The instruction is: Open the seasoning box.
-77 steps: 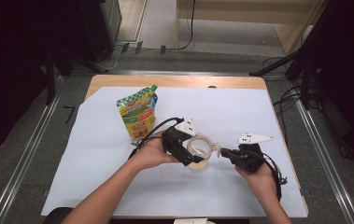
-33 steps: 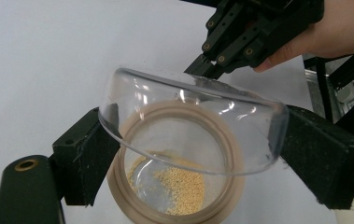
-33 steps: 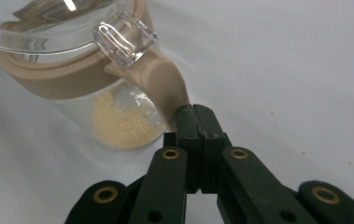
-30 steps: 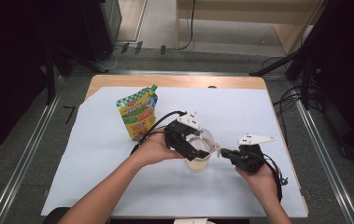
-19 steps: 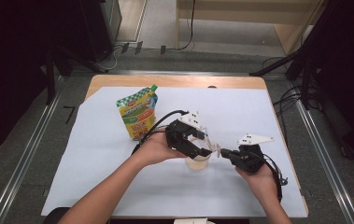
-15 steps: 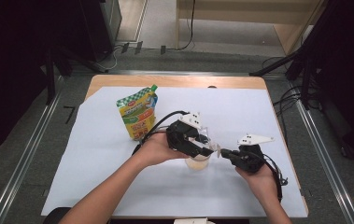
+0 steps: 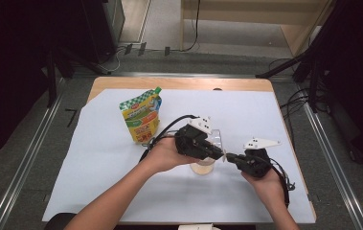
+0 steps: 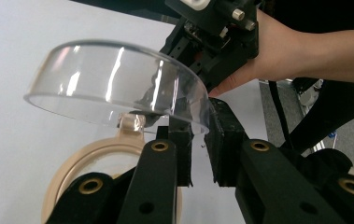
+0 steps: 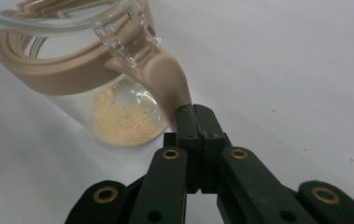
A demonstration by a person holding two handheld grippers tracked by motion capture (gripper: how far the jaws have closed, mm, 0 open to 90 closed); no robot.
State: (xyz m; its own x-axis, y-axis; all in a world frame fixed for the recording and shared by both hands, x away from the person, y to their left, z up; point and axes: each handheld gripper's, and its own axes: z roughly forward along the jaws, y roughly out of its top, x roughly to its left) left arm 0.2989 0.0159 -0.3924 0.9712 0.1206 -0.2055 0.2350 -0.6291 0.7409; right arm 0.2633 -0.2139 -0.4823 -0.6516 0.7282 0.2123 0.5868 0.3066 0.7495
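Left gripper (image 7: 216, 152) sits over the jar (image 7: 202, 166) at mid-table; its jaws have just been closing and now pinch the edge of the clear lid (image 8: 118, 84), pads nearly together w/ only the thin plastic wall between them. In the left gripper view the lid is tilted up, hinged side low, over the jar's tan rim (image 8: 83, 161), so I read this as opening or closing the flip lid, can't tell which way. Right gripper (image 7: 232, 157) is fully closed on the tan tab (image 9: 172, 86) that sticks out from the jar's collar; the pads meet on its tip. Reason for that hold, I judge: it pins the jar so it doesn't twist or tip while the left works the lid. The jar stands upright on the white sheet (image 7: 97, 158), yellowish granules (image 9: 125, 123) in the bottom, low fill. Clear hinge piece (image 9: 128, 37) rests right above the tab root, so both grippers work close together; risk of jaws bumping. Refill pouch (image 7: 141, 117) stands upright to the left and behind, well apart from the jar, prob. the source of the granules, kept out of the way. Both hands come in low from the near edge, wrists angled inward toward the jar.
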